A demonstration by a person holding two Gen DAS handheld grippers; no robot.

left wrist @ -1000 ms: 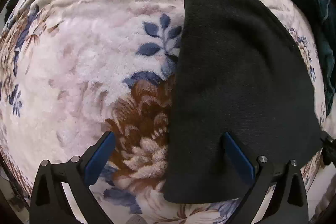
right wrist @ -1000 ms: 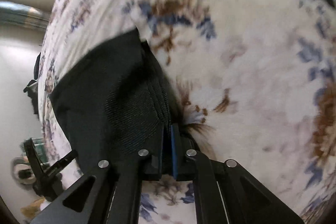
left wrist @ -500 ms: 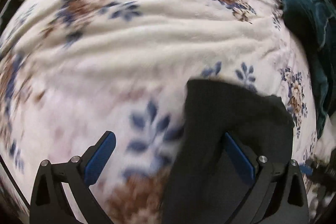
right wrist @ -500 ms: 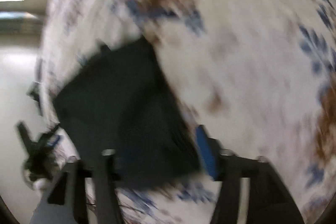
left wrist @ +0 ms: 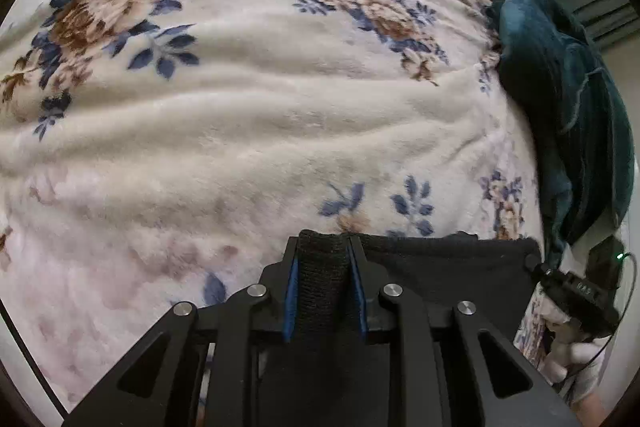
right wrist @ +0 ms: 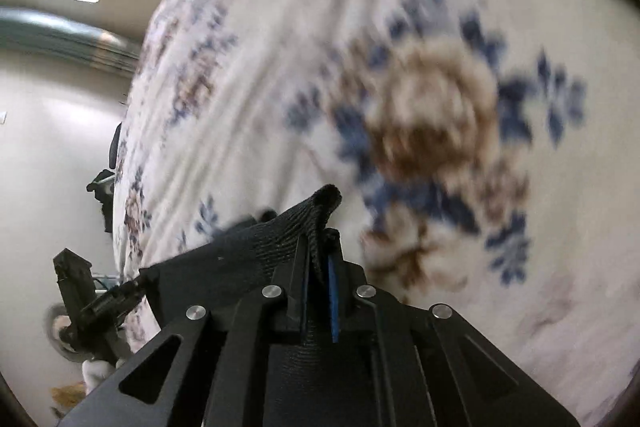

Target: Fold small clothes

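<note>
Left wrist view showed the left gripper (left wrist: pixel 323 259) clamped on a bunched edge of the black cloth (left wrist: pixel 440 267), the knit fabric filling the narrow gap between its blue pads (left wrist: pixel 291 301). From there the cloth stretched taut to the right, its top edge running level across to the right gripper (left wrist: pixel 534 263), which was seen small at the far corner of the cloth. A gloved hand (left wrist: pixel 568 351) held that tool below. The cloth hung just above a floral blanket (left wrist: pixel 248 115), cream with blue and brown flowers, rumpled into long soft ridges. A teal cloth (left wrist: pixel 568 99) lay heaped at the blanket's right edge.

Right wrist view was blurred across the blanket (right wrist: pixel 440 87), though the tool itself was sharp. The right gripper (right wrist: pixel 318 251) was pinched on a corner of the black cloth (right wrist: pixel 248 251); a ribbed fold stood up past its fingertips and drooped over at the top. Its blue pads (right wrist: pixel 333 291) sat close together with fabric between them. The cloth ran off to the left, towards the left gripper (right wrist: pixel 138 283), which seemed to grip the opposite corner, small and dim. Pale floor (right wrist: pixel 52 131) showed beyond the blanket's left edge.
</note>
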